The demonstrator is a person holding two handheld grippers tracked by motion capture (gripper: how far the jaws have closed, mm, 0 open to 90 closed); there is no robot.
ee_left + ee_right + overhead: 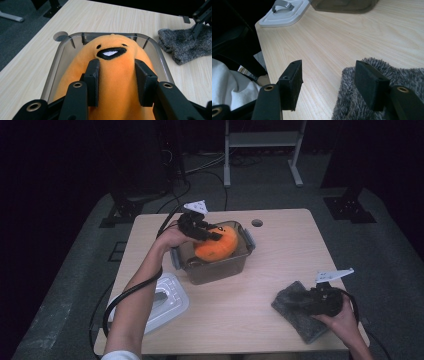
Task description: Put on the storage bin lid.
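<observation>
The light wooden table (280, 270) carries everything, and on its far left half stands the clear smoke-grey plastic storage box (212, 265), open at the top, with its white rectangular lid with a grey handle (162, 300) laid flat at the near left corner, apart from the box. Inside the box the soft orange plush toy with a stitched black smiling mouth (112, 65) is seen, partly lowered, its face turned toward the far wall and its upper body risen above the rim. A dark grey fuzzy knitted sock (297, 312) is spread on the near right of the table. The plush toy is pinched at its sides by the left hand-held gripper (117, 82), the pads being pressed into the fabric with the jaws spaced by the toy's width. The right hand-held gripper (334, 85) is held spread, nothing being gripped; one jaw is seen over the edge of the sock and the other over bare wood. A likely risk is judged to be that the toy, being bulky and springy, is left standing above the rim if released too high, so that the lid could not seat; the light box could also be pushed along the table by downward pressure applied off-centre.
</observation>
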